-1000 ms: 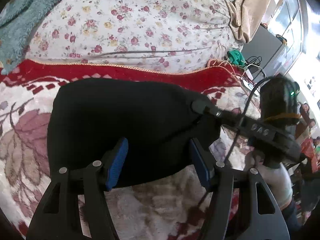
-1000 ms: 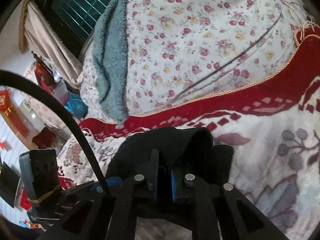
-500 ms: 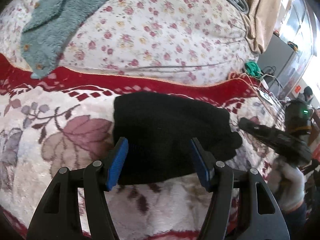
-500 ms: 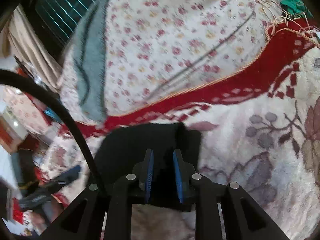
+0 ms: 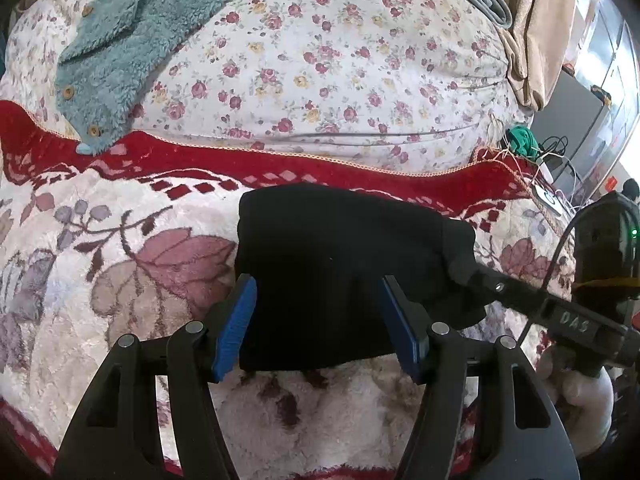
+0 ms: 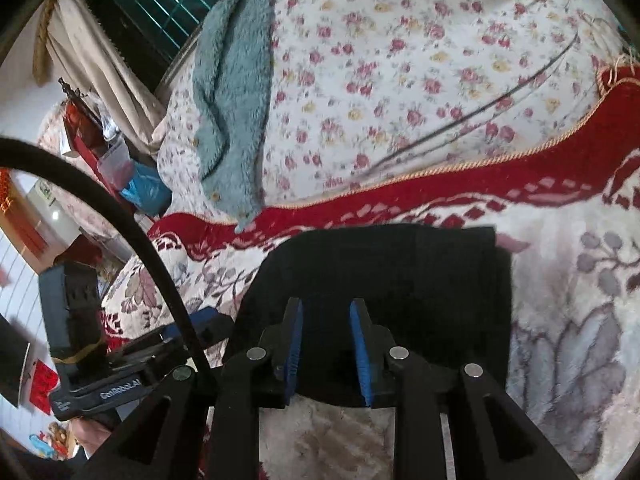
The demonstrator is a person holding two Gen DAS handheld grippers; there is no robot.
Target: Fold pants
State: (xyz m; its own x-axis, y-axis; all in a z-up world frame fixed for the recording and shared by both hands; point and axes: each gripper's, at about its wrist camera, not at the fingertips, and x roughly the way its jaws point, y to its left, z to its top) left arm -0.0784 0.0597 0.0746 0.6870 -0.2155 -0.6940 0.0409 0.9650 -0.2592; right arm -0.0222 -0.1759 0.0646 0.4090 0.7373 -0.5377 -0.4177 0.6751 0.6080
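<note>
Since the earlier frames the right gripper (image 6: 326, 346) has let go: its blue pads were pinched together on the black fabric, and its jaws have just been opening, so now there's a narrow gap with nothing clamped between them. The black knit pants (image 5: 344, 276) sit as a compact folded rectangle on the plush white-and-red floral blanket (image 5: 120, 280), just this side of its red border. I'd guess the release means the last fold is down and the bundle is being left to lie flat. Both grippers angle downward at the near edge of the bundle. The left gripper (image 5: 318, 326) hangs wide, pads either side of that edge, not pressing on it.
</note>
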